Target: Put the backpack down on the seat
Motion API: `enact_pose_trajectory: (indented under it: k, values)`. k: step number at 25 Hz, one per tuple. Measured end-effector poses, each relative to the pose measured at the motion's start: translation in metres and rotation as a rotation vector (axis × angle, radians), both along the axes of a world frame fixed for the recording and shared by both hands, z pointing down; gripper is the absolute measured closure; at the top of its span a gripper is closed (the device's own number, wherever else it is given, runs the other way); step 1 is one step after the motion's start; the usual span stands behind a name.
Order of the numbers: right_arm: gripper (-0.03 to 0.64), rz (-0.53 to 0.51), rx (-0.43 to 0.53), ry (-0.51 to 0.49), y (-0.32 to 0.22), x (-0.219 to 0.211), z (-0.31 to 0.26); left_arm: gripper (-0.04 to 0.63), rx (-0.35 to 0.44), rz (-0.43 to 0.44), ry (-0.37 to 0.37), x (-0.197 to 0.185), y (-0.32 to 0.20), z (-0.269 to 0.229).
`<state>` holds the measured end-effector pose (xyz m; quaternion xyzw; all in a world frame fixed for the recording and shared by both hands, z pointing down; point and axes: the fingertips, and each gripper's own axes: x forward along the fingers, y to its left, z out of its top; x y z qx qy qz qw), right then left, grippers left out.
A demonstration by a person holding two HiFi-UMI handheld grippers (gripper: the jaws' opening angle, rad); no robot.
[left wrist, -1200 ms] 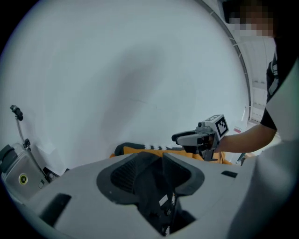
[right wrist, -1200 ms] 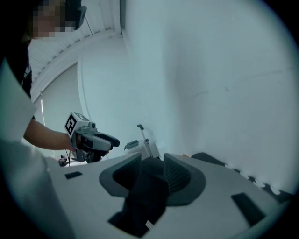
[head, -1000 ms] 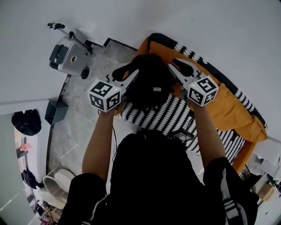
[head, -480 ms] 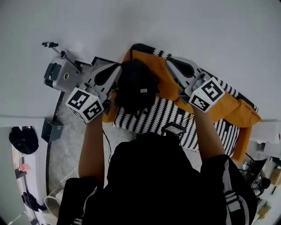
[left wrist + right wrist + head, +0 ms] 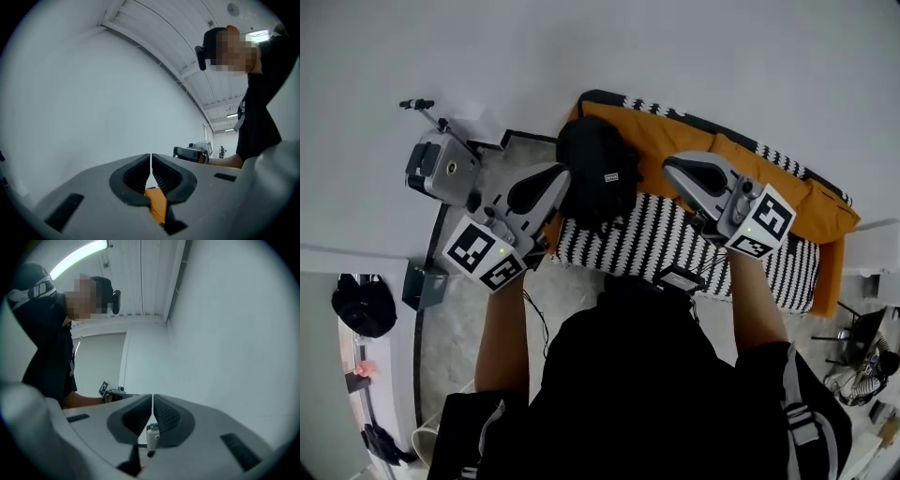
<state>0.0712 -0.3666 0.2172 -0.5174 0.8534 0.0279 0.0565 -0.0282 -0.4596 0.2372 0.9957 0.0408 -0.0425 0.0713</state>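
The black backpack sits on the left end of the sofa's black-and-white striped seat, leaning against the orange back cushion. My left gripper hangs just left of the backpack, apart from it, jaws shut with nothing in them. My right gripper is over the seat to the backpack's right, also shut and empty. In the left gripper view the left gripper shows its jaws meeting against a white wall. The right gripper view shows the same for the right gripper.
A grey wheeled device with a pole stands on the stone floor left of the sofa. A small dark box sits by the wall below it. A white wall runs behind the sofa. Cluttered items lie at the right edge.
Both grippers have come off the backpack's sides and drawn back and apart, and their jaws have closed empty. The backpack stays on the seat.
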Motion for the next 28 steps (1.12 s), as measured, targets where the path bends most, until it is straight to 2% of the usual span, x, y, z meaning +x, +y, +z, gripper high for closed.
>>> enact_pose_trajectory:
  k: [8,12,16,22,28]
  values:
    - [0.584,0.025,-0.027,-0.010,0.067,-0.053,0.006,0.563,-0.010,0.050,0.019,-0.049,0.054,0.004]
    - [0.584,0.023,-0.054,-0.008,0.088,-0.074,0.013,0.563,-0.021,0.093,0.009,-0.057,0.083,0.010]
    - [0.584,0.016,-0.060,-0.011,0.104,-0.087,0.015,0.563,0.000,0.128,0.005,-0.064,0.105,0.006]
    - [0.584,0.019,-0.061,-0.040,0.135,-0.094,0.022,0.565,0.018,0.153,-0.016,-0.067,0.139,0.008]
    - [0.586,-0.005,-0.077,-0.074,0.185,-0.103,0.033,0.565,0.022,0.168,-0.043,-0.067,0.199,0.016]
